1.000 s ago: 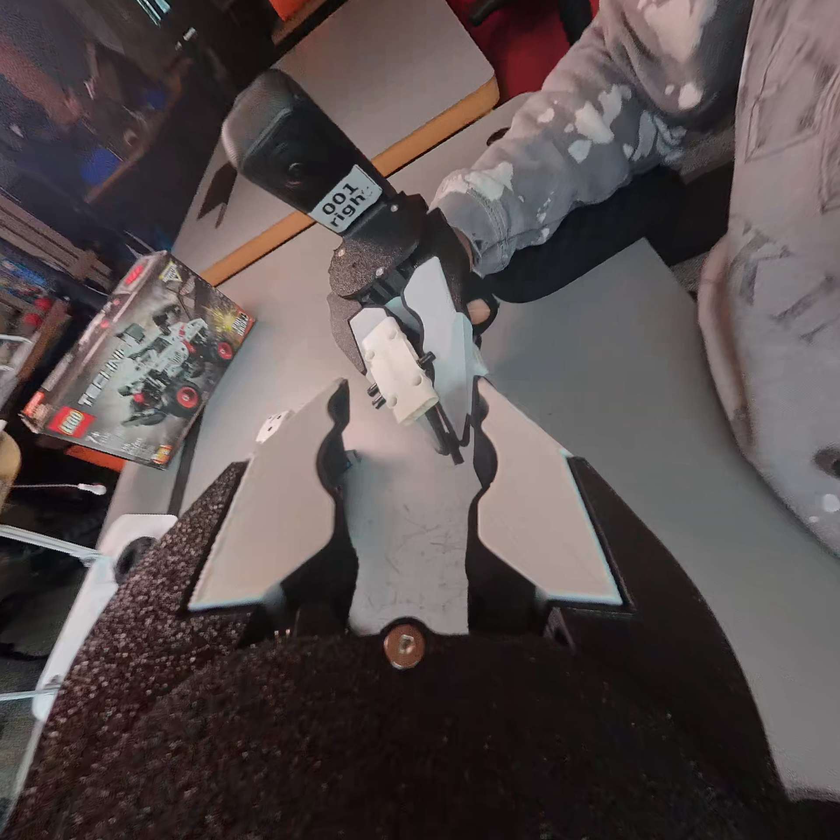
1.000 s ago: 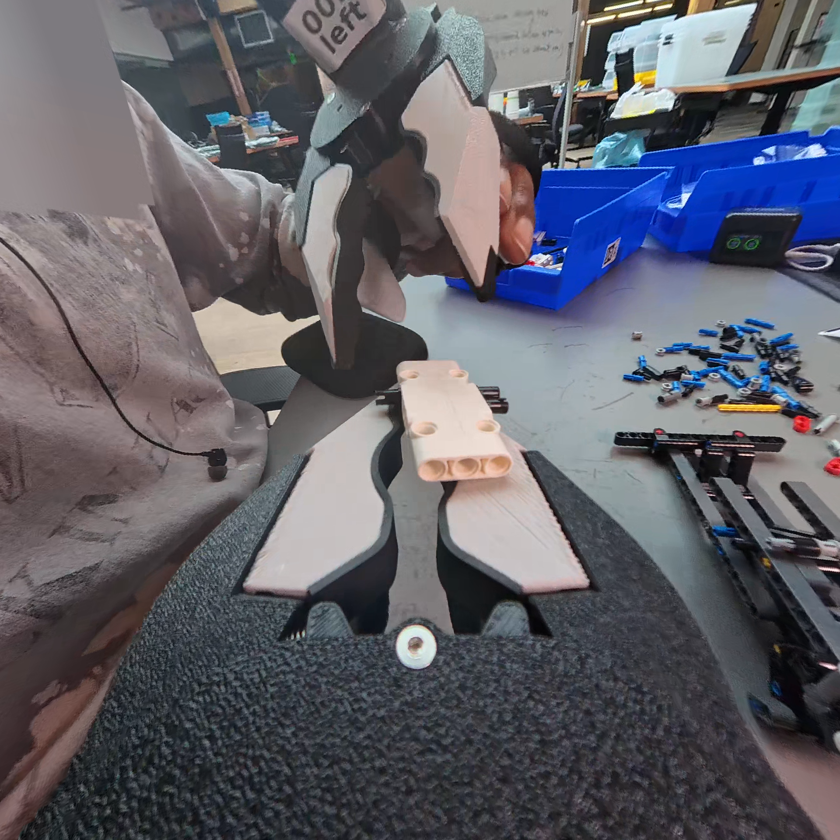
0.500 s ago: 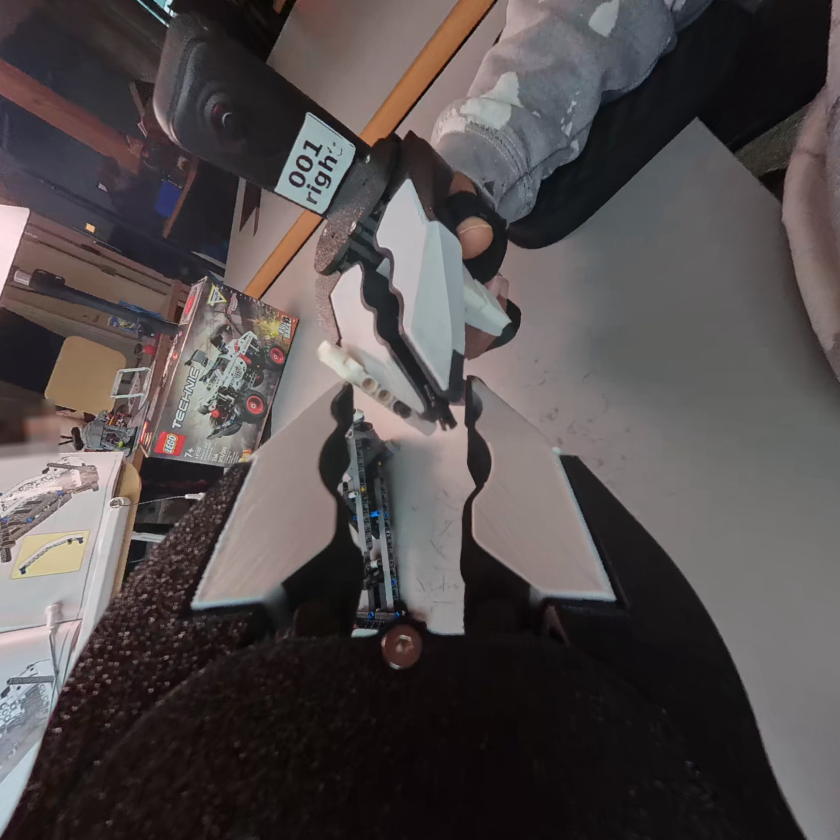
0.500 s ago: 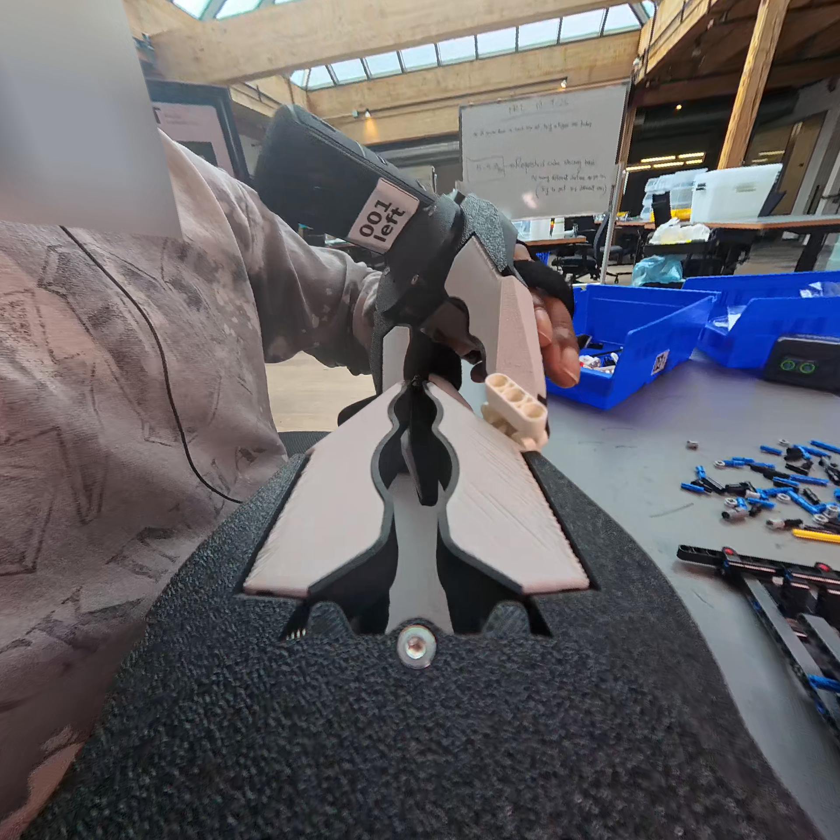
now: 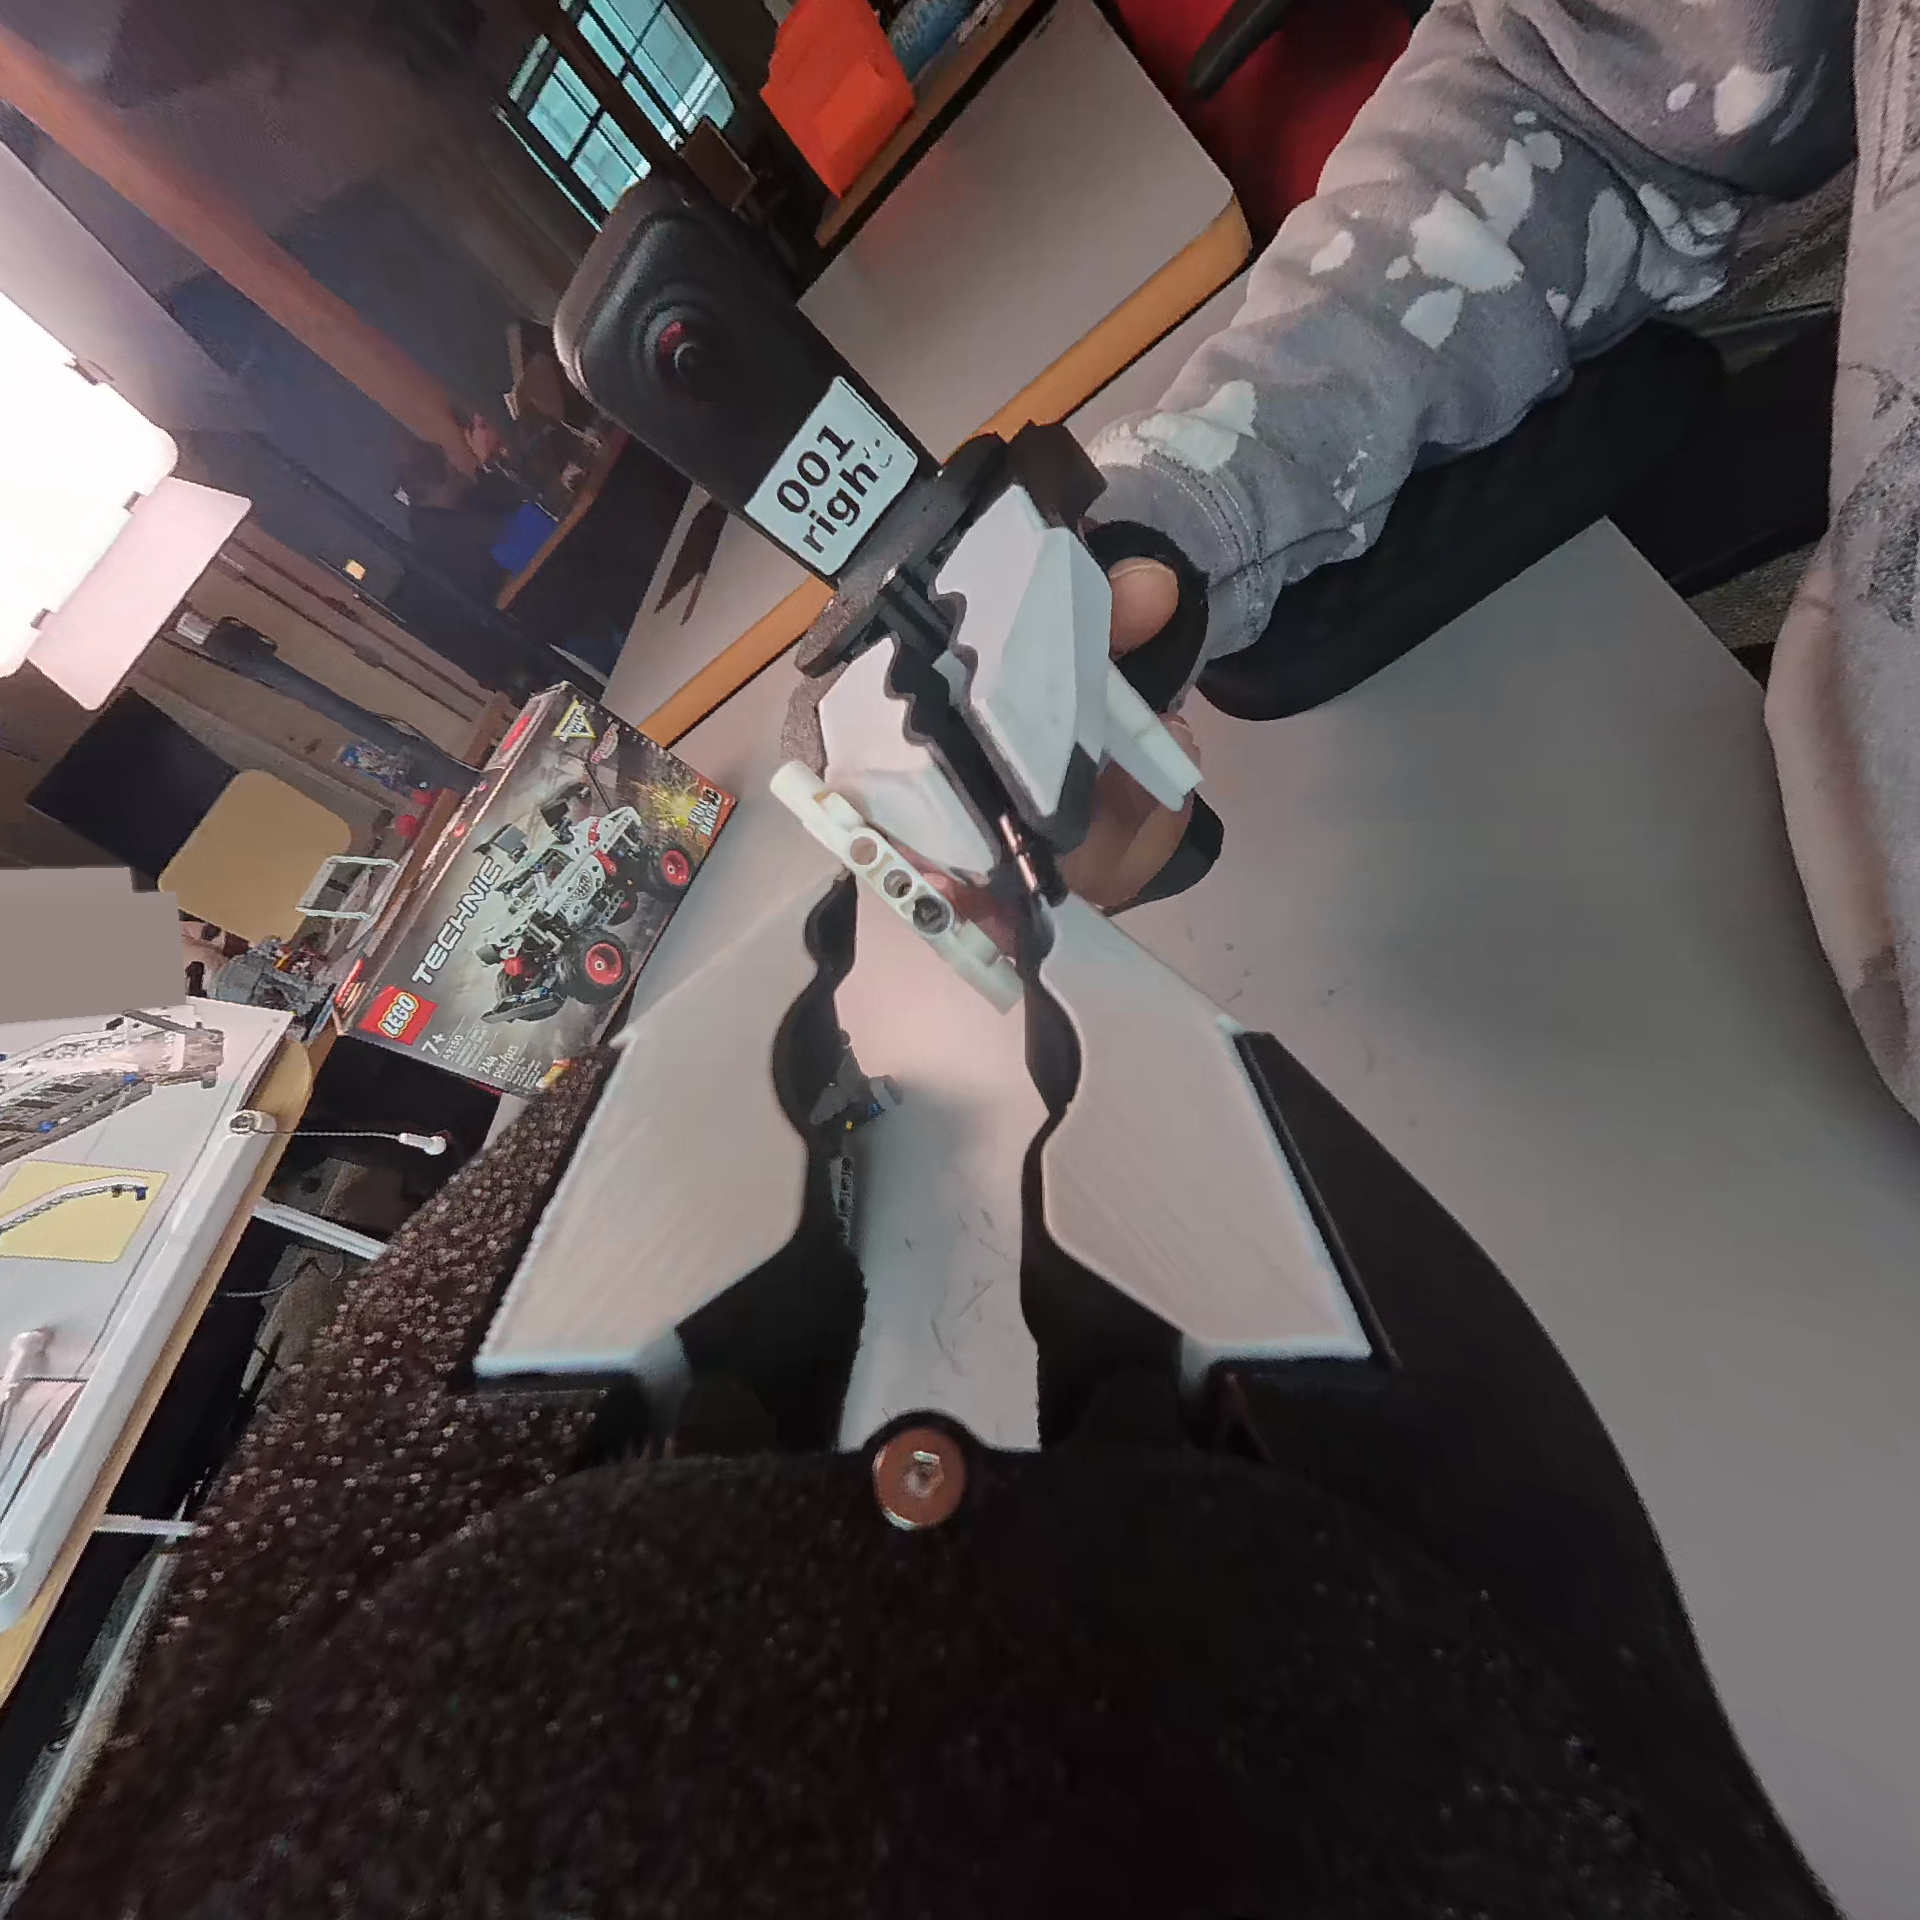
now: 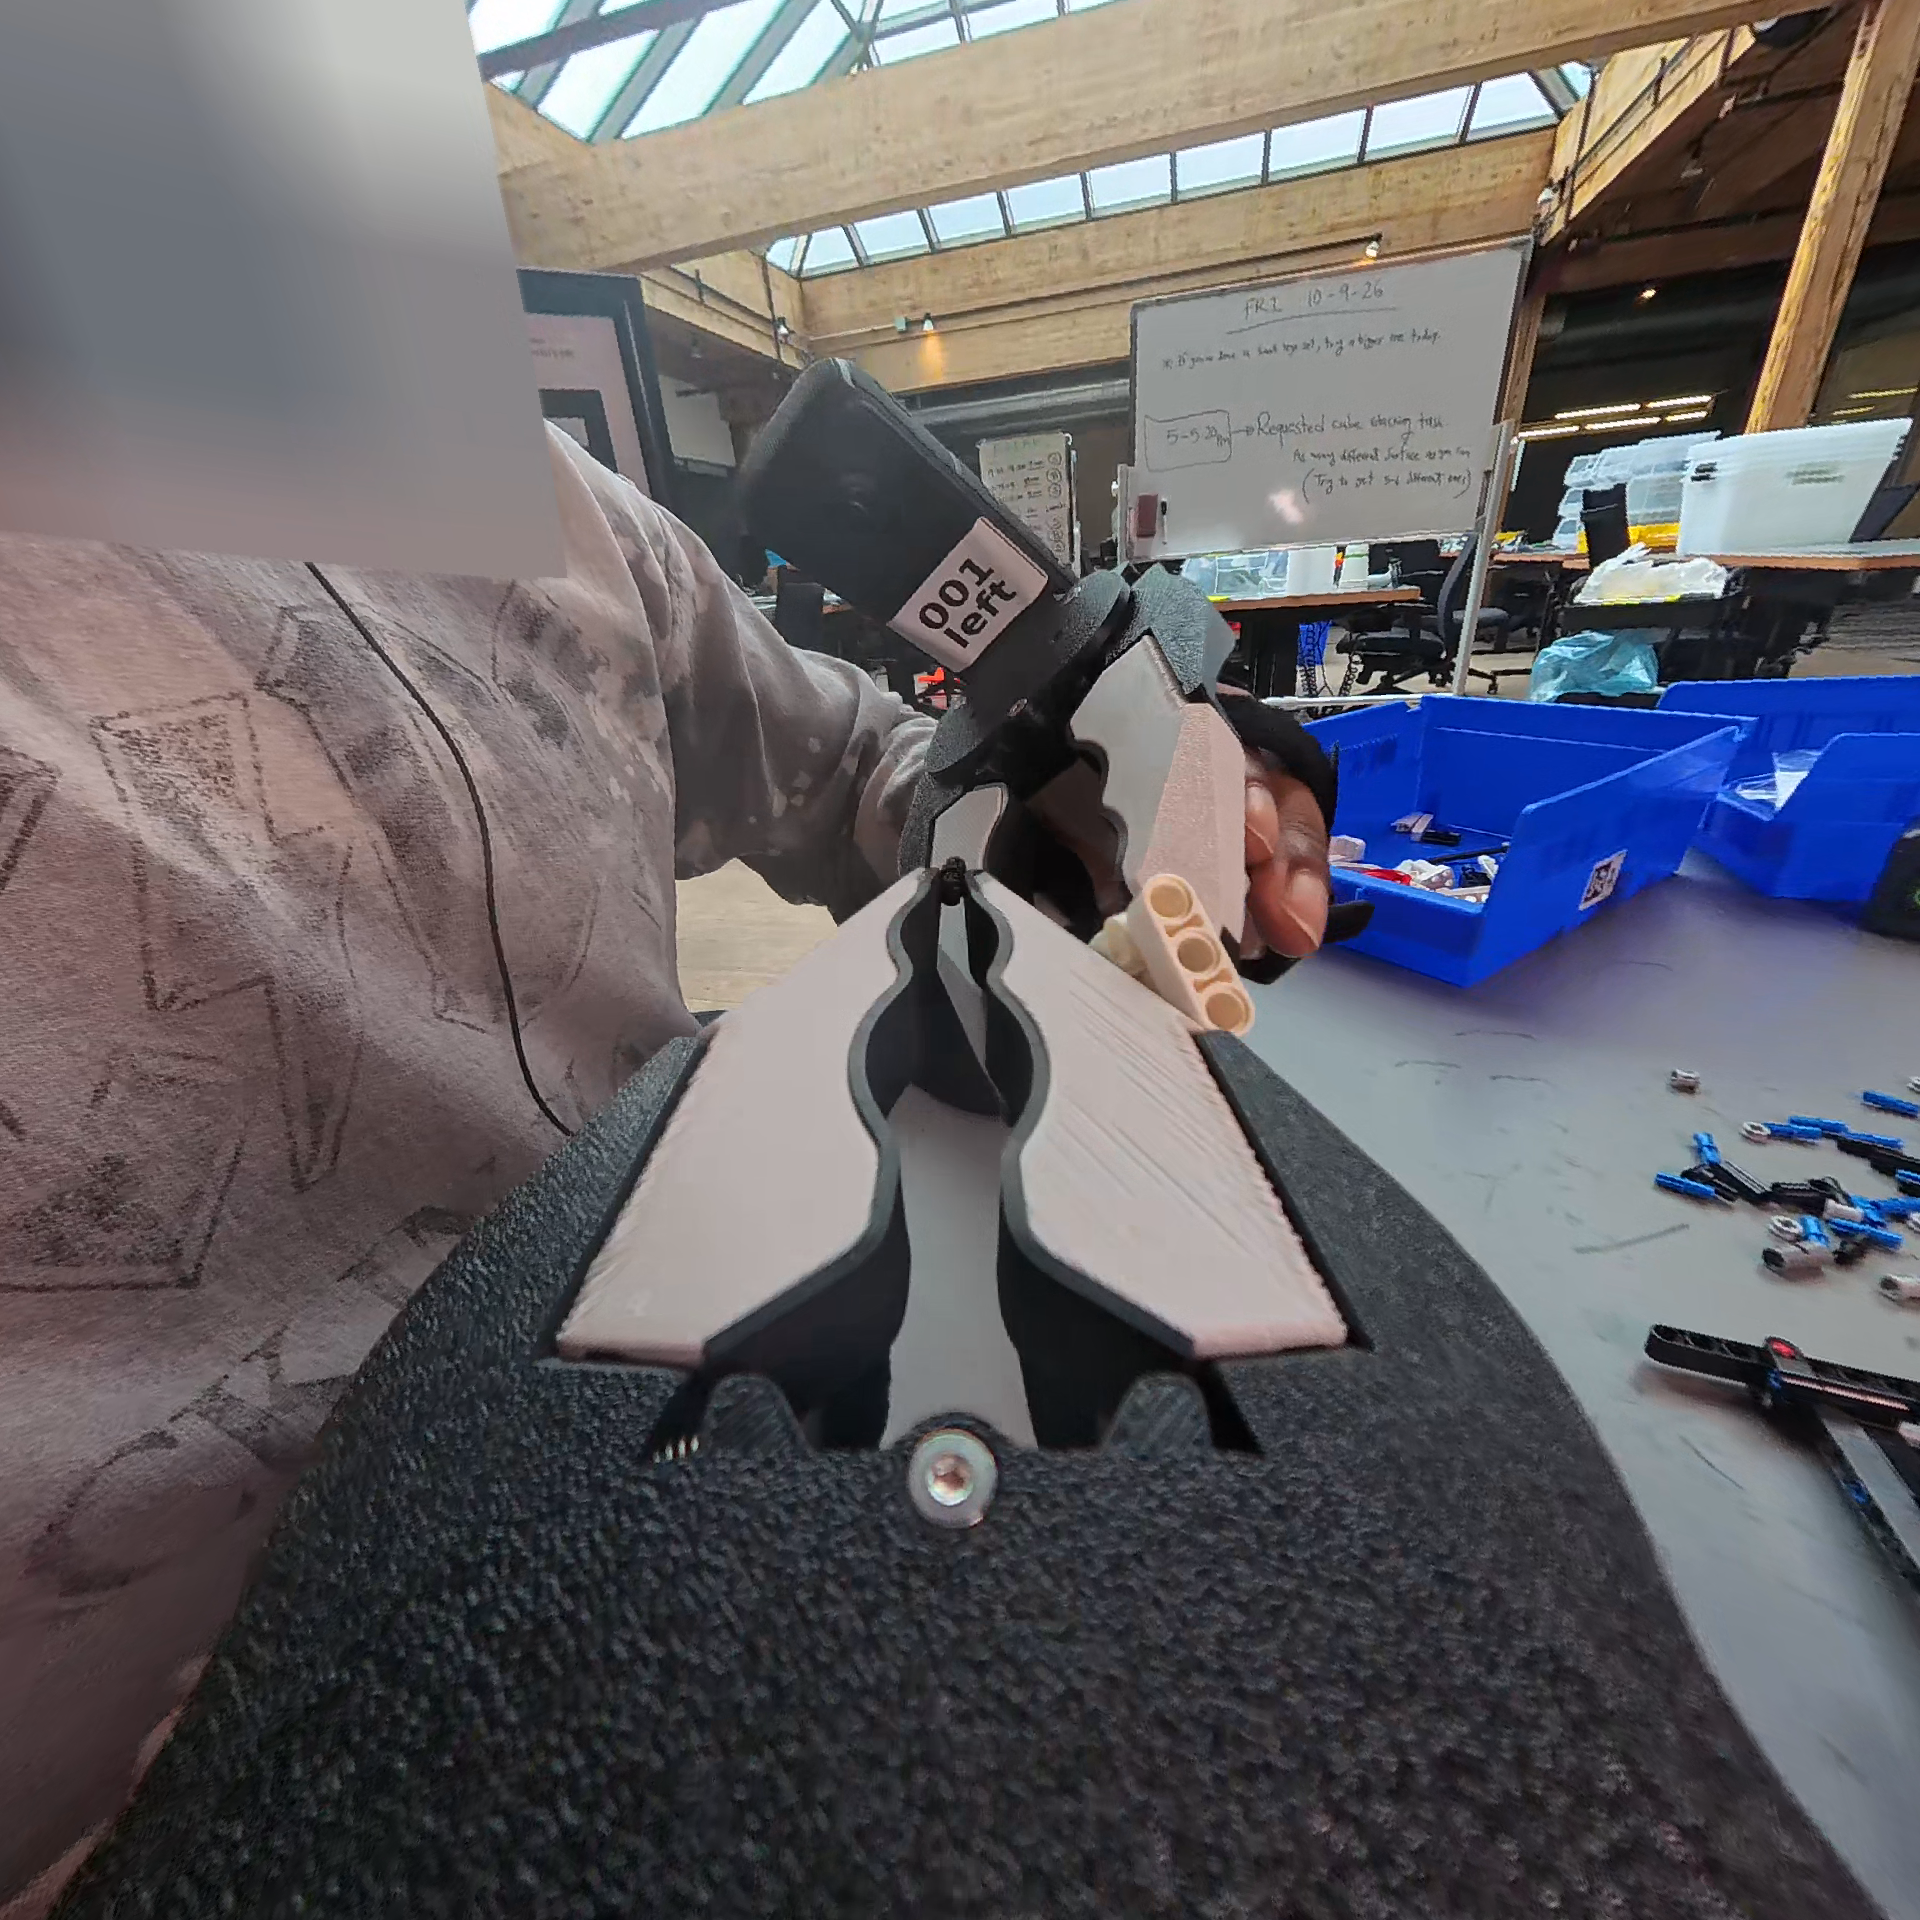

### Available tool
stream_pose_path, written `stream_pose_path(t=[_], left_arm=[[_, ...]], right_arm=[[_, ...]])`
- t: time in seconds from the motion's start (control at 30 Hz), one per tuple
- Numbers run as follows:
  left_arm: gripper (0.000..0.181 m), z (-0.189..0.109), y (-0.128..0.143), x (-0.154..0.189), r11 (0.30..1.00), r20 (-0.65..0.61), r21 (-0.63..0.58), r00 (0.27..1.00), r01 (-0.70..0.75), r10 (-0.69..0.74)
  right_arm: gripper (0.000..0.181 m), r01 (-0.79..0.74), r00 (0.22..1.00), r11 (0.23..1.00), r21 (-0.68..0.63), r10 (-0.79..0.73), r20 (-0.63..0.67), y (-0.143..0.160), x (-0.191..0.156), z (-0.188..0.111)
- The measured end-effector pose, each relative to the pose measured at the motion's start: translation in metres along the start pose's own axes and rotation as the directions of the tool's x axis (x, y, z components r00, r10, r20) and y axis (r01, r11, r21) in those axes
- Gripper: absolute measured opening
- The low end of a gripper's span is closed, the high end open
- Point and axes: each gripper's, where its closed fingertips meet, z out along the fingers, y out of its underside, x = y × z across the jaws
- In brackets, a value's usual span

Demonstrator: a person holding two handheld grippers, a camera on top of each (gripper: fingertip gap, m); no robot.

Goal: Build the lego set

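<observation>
The white beam is hanging in the air above the desk, tilted, just in front of the left tongs' tips. The right tongs are pinching almost fully closed; we are seeing a small black piece between their tips, apparently a pin in the beam's side, so the beam is sticking out past the right finger. The right hand is gripping the handle, pointing these tongs down and toward the left tongs. Those are standing well open and holding nothing, with the beam's end lying between their tips; we cannot tell whether it is touching either finger. The left hand is angling them downward.

Only the left wrist view is showing the set's box standing at the desk's far edge, an instruction booklet, and a bit of a dark assembly under the tongs. Only the right wrist view is showing loose blue and black pins, a black frame and blue bins.
</observation>
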Motion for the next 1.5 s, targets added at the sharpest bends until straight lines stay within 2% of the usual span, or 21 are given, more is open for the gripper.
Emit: stream_pose_path(t=[0.2,0.3,0.37,0.43,0.53,0.67,0.73,0.8,0.83,0.9,1.03,1.23,1.5], left_arm=[[0.007,-0.016,-0.004,-0.019,0.997,0.107,-0.020,0.992,-0.068,0.070],[0.006,-0.026,0.004,-0.033,0.991,0.138,-0.104,0.986,-0.079,0.093],[0.006,-0.031,0.010,-0.036,0.985,0.109,-0.164,0.992,-0.050,0.068],[0.007,-0.033,0.019,-0.036,0.971,0.075,-0.238,0.997,0.002,0.016],[0.007,-0.034,0.042,-0.025,0.927,-0.010,-0.338,0.984,0.165,-0.179],[0.007,-0.026,0.075,0.014,0.825,-0.121,-0.409,0.873,0.390,-0.473],[0.007,-0.015,0.091,0.038,0.779,-0.152,-0.428,0.814,0.457,-0.561],[0.007,-0.001,0.105,0.060,0.742,-0.175,-0.455,0.768,0.492,-0.616],[0.007,0.005,0.112,0.067,0.736,-0.178,-0.466,0.763,0.491,-0.622],[0.007,0.016,0.117,0.072,0.741,-0.188,-0.458,0.761,0.491,-0.621],[0.008,0.023,0.117,0.070,0.748,-0.201,-0.436,0.757,0.499,-0.622],[0.010,0.023,0.122,0.075,0.769,-0.188,-0.437,0.789,0.466,-0.585],[0.008,0.015,0.127,0.075,0.746,-0.183,-0.452,0.768,0.488,-0.614]], right_arm=[[0.003,-0.023,0.998,0.999,0.024,0.021,0.056,-0.008,-0.009,-0.002],[0.004,-0.020,0.999,1.000,0.023,0.019,0.033,-0.008,-0.004,-0.006],[0.004,0.008,1.000,0.999,-0.031,-0.009,-0.025,0.000,0.005,-0.007],[0.005,0.035,0.994,0.996,-0.085,-0.044,-0.105,0.008,0.017,-0.007],[0.004,0.067,0.982,0.990,-0.123,-0.087,-0.168,0.013,0.028,-0.010],[0.004,0.106,0.959,0.982,-0.158,-0.143,-0.245,0.005,0.037,-0.023],[0.004,0.102,0.939,0.957,-0.270,-0.183,-0.291,0.018,0.047,-0.030],[0.004,0.081,0.935,0.877,-0.473,-0.232,-0.270,0.054,0.052,-0.040],[0.004,0.087,0.926,0.821,-0.564,-0.276,-0.259,0.073,0.056,-0.046],[0.004,0.081,0.925,0.754,-0.652,-0.301,-0.233,0.099,0.058,-0.054],[0.004,0.032,0.937,0.704,-0.710,-0.268,-0.224,0.122,0.060,-0.059],[0.004,0.007,0.945,0.692,-0.722,-0.241,-0.221,0.127,0.061,-0.061],[0.004,-0.024,0.950,0.711,-0.703,-0.202,-0.236,0.125,0.065,-0.057]])
